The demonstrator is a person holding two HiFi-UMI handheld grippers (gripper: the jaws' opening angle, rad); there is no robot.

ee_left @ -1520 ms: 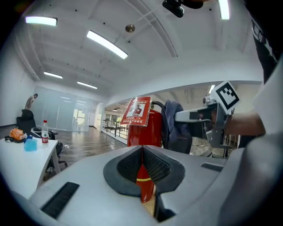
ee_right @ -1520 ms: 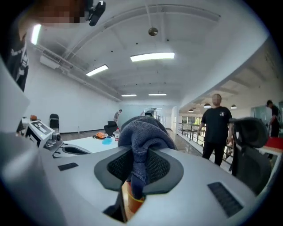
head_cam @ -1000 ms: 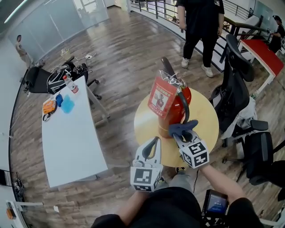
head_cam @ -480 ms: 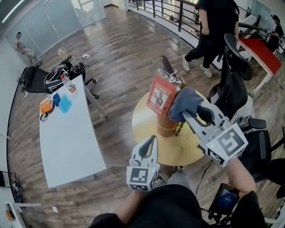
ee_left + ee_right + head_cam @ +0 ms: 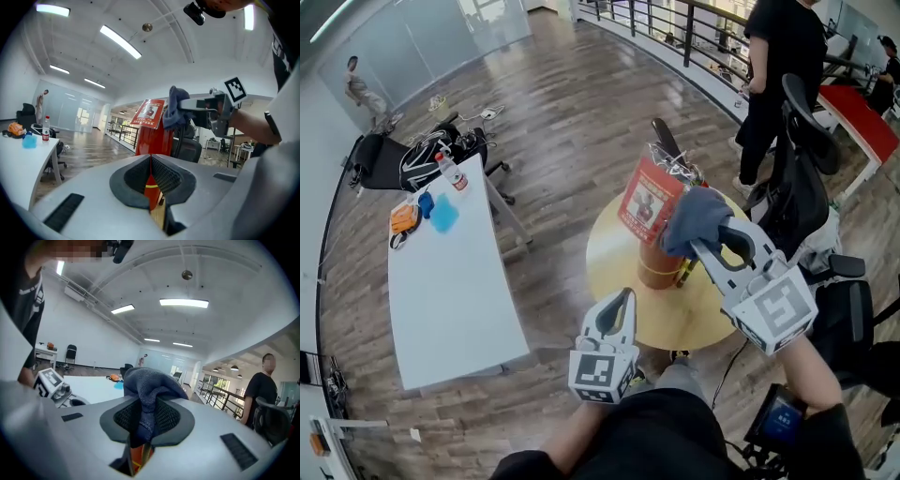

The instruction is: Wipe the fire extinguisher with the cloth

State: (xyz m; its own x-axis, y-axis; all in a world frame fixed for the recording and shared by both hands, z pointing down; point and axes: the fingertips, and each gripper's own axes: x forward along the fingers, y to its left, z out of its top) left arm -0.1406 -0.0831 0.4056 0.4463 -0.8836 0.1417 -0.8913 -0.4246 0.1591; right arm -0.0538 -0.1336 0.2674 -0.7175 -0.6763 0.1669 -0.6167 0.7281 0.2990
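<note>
Right claw [image 5: 701, 242]: clamped on the blue-grey cloth [image 5: 694, 216]. In the right gripper view the fabric fills the gap between the jaws and bulges out past the tips.
Cloth: lies against the top of the fire extinguisher [image 5: 654, 261], just beside its hanging red tag [image 5: 647, 199].
Fire extinguisher: upright just ahead of the right claw, near the middle of the round wooden tabletop [image 5: 614, 267].
Left claw [image 5: 622, 298]: jaws together with nothing between them, held low at the near edge of the round tabletop, apart from the extinguisher.
Tabletop edge: bare wood shows left of and ahead of the left claw.
Open room: wooden floor [image 5: 553, 122] lies free to the left of the left claw, as far as the white tabletop [image 5: 450, 281].
Tight side: a black office chair [image 5: 797, 197] stands close to the rim, right of the right claw. A person [image 5: 780, 66] stands beyond it.
</note>
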